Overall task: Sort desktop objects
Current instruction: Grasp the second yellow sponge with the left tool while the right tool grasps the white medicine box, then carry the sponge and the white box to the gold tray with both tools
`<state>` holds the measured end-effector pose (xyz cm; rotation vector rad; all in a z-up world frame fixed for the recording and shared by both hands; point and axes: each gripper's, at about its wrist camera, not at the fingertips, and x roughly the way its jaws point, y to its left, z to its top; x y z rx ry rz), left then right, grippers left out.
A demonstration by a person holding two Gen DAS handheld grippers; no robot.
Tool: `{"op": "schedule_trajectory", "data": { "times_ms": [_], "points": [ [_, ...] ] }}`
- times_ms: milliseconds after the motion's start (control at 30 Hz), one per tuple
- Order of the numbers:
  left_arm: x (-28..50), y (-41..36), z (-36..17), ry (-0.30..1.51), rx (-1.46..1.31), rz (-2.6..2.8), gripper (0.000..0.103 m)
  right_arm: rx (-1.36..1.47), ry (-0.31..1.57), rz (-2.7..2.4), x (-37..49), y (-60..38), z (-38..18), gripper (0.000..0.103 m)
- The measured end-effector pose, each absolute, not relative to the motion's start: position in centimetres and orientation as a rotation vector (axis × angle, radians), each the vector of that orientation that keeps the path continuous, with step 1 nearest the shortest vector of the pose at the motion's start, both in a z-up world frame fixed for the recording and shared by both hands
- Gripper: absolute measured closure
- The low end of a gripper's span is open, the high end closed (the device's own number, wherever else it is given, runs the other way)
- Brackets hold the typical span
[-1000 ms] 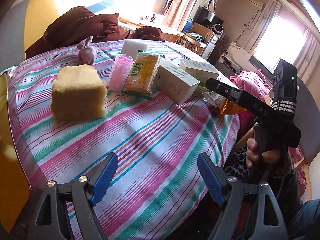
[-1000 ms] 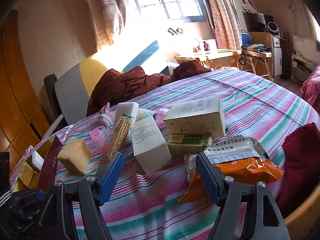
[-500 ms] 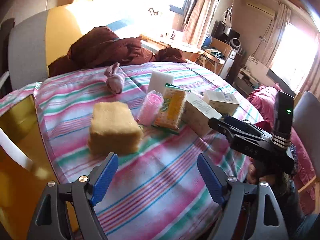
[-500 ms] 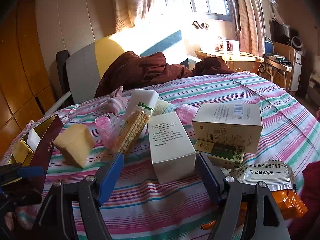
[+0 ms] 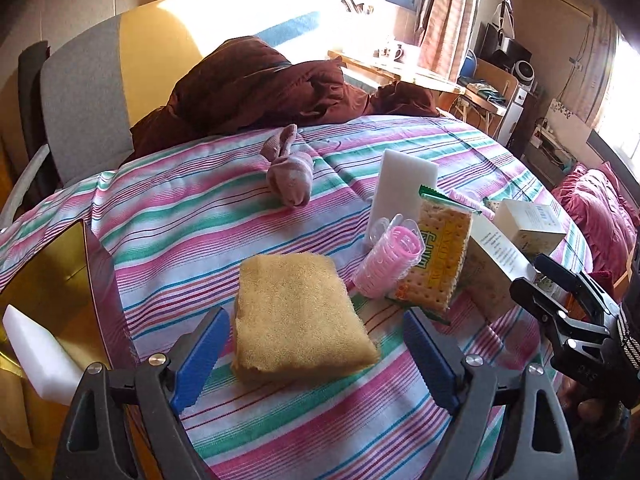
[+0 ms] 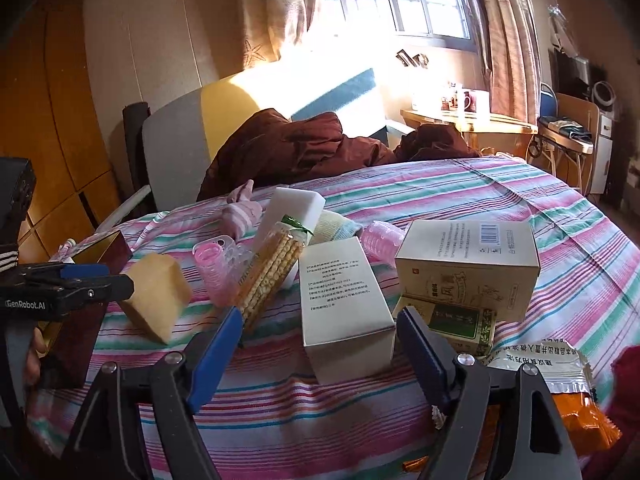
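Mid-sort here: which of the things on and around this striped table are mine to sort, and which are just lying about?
To sort: sponge, pink curlers, crackers, white foam block, rolled sock, tall white box, barcode box, orange packet.

Lying about: brown coat, chair, mugs on far desk.

A lived-in home room: striped tablecloth (image 5: pixel 200 208), curtained window (image 6: pixel 400 0), mugs (image 6: pixel 464 100) on a sunlit side desk.

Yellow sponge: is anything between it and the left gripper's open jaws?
Nothing visible. The yellow sponge lies on bare striped cloth directly ahead of the left gripper; the pink curlers sit beside it, off the path.
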<state>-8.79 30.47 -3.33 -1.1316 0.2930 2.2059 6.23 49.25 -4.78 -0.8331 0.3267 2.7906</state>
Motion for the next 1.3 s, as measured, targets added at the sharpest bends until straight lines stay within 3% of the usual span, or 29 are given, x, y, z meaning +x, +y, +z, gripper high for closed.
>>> {"op": "schedule_trajectory", "data": {
  "times_ms": [200,300,600,1300],
  "points": [
    [-9.7,31.6,-5.2,0.341,-1.184,2.221,0.013,-0.883,0.234,2.783,4.1,49.6,-5.1,0.022],
    [-10.1,31.5,-5.8,0.32,-1.2,2.223,0.018,-0.929,0.2,2.766,2.9,49.6,-5.7,0.024],
    [-9.5,30.6,-5.9,0.28,-1.163,2.228,0.03,-1.02,0.154,2.726,1.8,49.4,-7.4,0.05],
    [0.8,26.5,-3.7,0.196,-0.997,2.103,0.033,-1.052,0.291,2.735,9.5,45.4,-6.6,0.053]
  ]
}}
